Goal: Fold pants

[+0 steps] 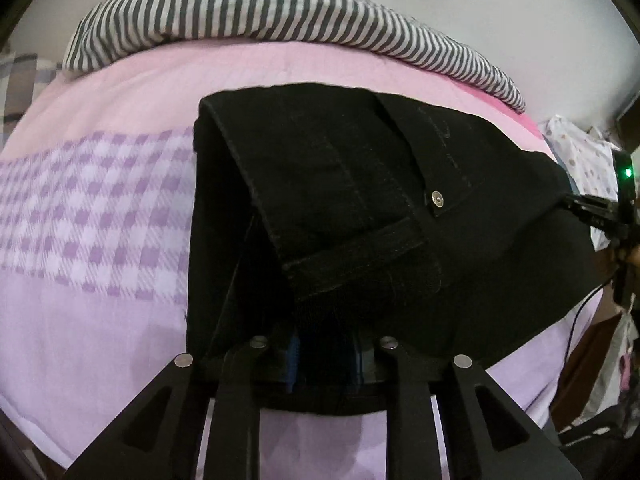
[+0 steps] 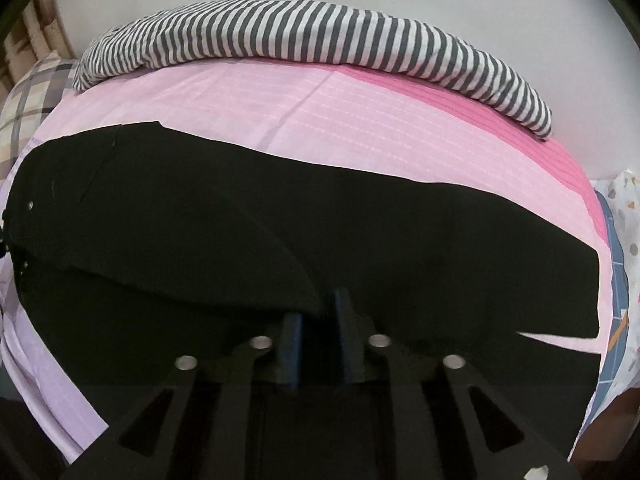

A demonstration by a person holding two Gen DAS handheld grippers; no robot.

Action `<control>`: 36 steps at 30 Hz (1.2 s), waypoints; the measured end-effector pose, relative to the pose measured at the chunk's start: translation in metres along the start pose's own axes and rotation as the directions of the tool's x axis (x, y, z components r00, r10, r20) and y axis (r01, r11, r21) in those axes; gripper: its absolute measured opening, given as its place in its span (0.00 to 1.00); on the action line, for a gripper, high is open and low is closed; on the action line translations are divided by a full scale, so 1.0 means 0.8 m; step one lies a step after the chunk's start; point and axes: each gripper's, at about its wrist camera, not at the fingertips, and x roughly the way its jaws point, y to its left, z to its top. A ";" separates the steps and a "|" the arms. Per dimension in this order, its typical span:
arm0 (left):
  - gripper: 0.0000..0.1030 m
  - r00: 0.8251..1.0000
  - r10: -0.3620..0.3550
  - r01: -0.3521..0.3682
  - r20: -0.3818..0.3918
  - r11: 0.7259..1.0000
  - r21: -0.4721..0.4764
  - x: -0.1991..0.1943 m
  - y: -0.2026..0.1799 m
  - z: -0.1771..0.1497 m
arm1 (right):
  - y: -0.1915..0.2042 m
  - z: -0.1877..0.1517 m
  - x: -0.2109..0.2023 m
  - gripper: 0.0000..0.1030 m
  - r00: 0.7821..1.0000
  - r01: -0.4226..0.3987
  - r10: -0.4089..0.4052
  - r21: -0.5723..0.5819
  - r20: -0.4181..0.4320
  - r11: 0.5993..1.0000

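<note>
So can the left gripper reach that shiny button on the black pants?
Probably yes. The left gripper sits right at the near edge of the black pants, and the metal button lies uncovered on top, just beyond a folded waistband, with nothing blocking it.

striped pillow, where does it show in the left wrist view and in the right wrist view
Left wrist: the striped pillow arcs across the top, left of centre to upper right, beyond the black pants.
Right wrist: the striped pillow again spans the top, ending at the upper right over the pink sheet.
Shared landmark: the silver rivet on the pants, centre-right in the left view, far left in the right.
</note>
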 end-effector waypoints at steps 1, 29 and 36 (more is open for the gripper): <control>0.21 1.000 -0.010 0.010 -0.001 1.000 -0.016 -0.003 0.003 -0.002 | 0.000 -0.002 -0.002 0.32 1.000 0.010 -0.010 0.003 0.004 1.000; 0.43 0.929 -0.308 0.371 0.206 0.761 -0.532 -0.015 0.027 -0.029 | -0.036 -0.118 -0.026 0.49 0.905 -0.424 0.357 0.565 0.232 0.708; 0.43 0.929 -0.300 0.371 0.219 0.728 -0.577 0.005 0.034 -0.020 | -0.055 -0.125 -0.006 0.49 0.900 -0.432 0.350 0.638 0.259 0.638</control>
